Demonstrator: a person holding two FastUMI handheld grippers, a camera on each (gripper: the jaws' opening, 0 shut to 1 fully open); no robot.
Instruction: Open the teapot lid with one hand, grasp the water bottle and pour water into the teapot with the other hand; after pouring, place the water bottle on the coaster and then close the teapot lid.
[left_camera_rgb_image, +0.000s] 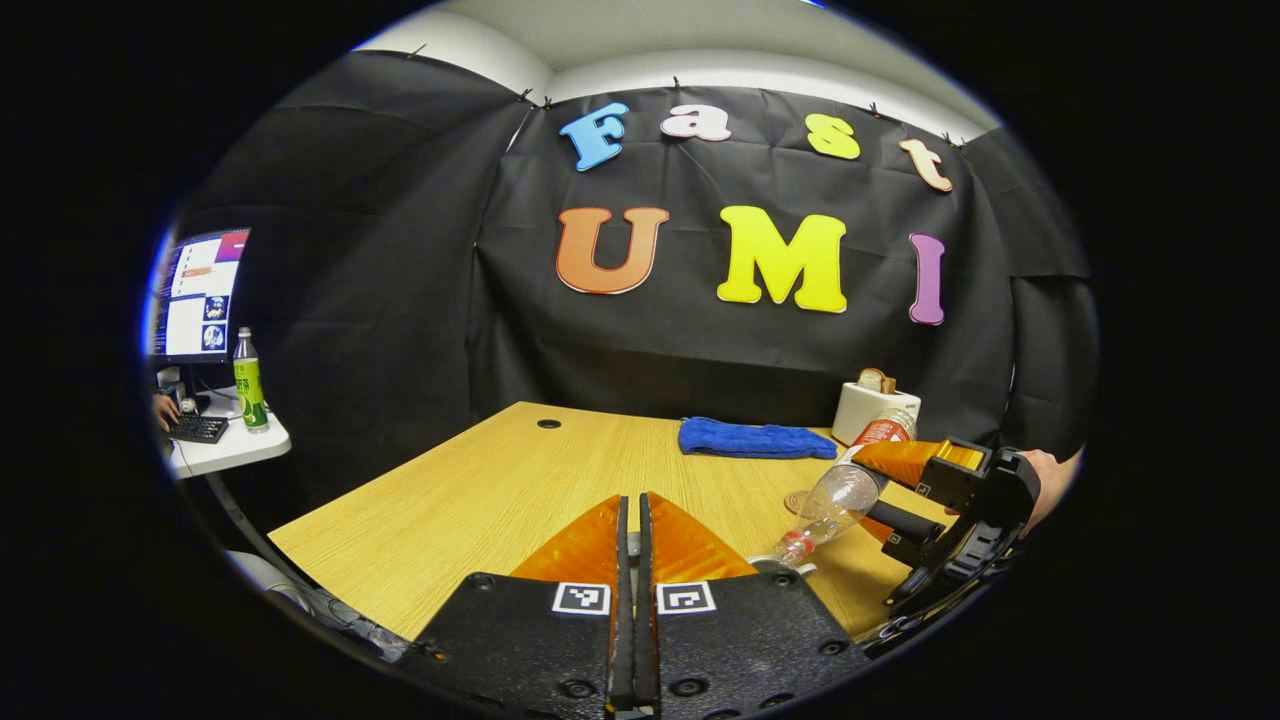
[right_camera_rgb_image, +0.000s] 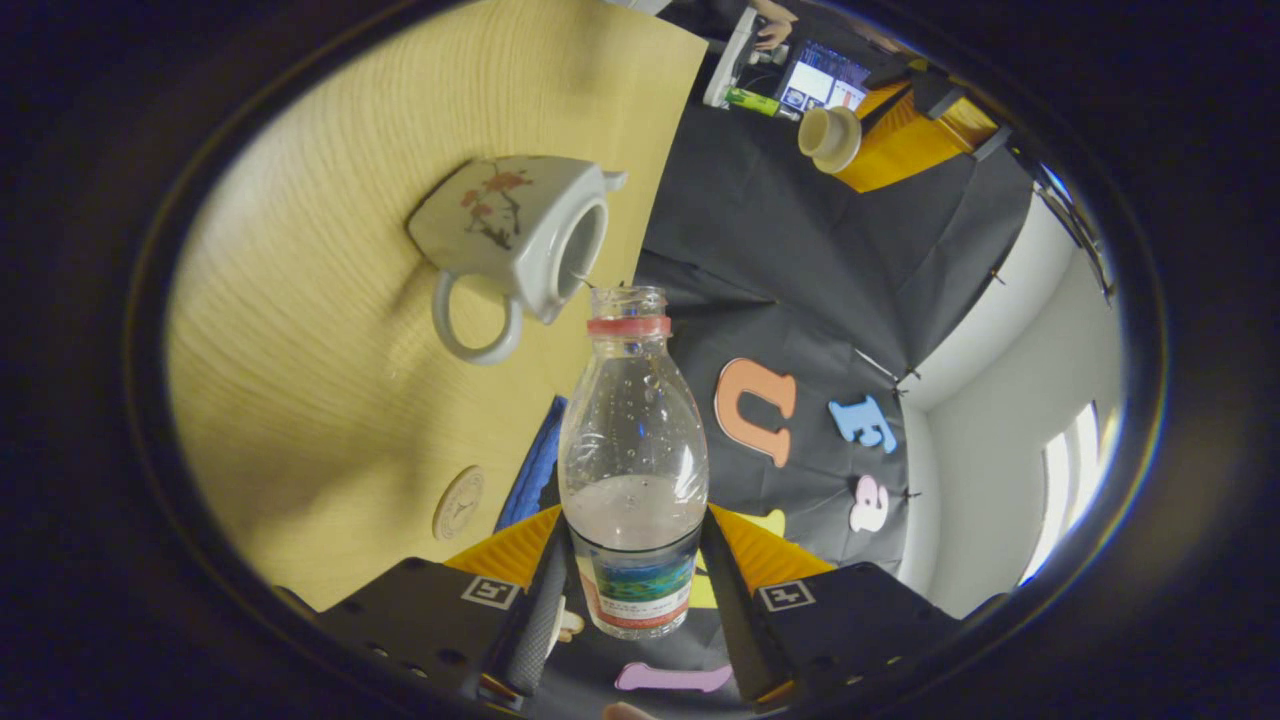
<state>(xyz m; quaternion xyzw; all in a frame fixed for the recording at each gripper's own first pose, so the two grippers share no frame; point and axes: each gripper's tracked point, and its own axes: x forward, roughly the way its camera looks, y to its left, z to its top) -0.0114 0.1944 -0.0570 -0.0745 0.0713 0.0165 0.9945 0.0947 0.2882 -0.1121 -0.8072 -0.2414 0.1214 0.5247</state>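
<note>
The right gripper (right_camera_rgb_image: 628, 590) has its two fingers pressed on either side of the water bottle (right_camera_rgb_image: 632, 470), low on the labelled part, and the bottle is tipped over with its uncapped mouth pointing at the open top of the teapot (right_camera_rgb_image: 510, 240). Mouth and rim are very close — whether they touch cannot be told. A little water sits in the bottle. The teapot stands on the wooden table (right_camera_rgb_image: 330, 400), lid off. The round coaster (right_camera_rgb_image: 459, 502) lies on the table well apart from the teapot, just beside a blue cloth (right_camera_rgb_image: 530, 470).

The lid (right_camera_rgb_image: 830, 138) is held by the left gripper (right_camera_rgb_image: 850, 150), away from the teapot — in the left gripper view its jaws look nearly closed, with only a thin slit between them.
</note>
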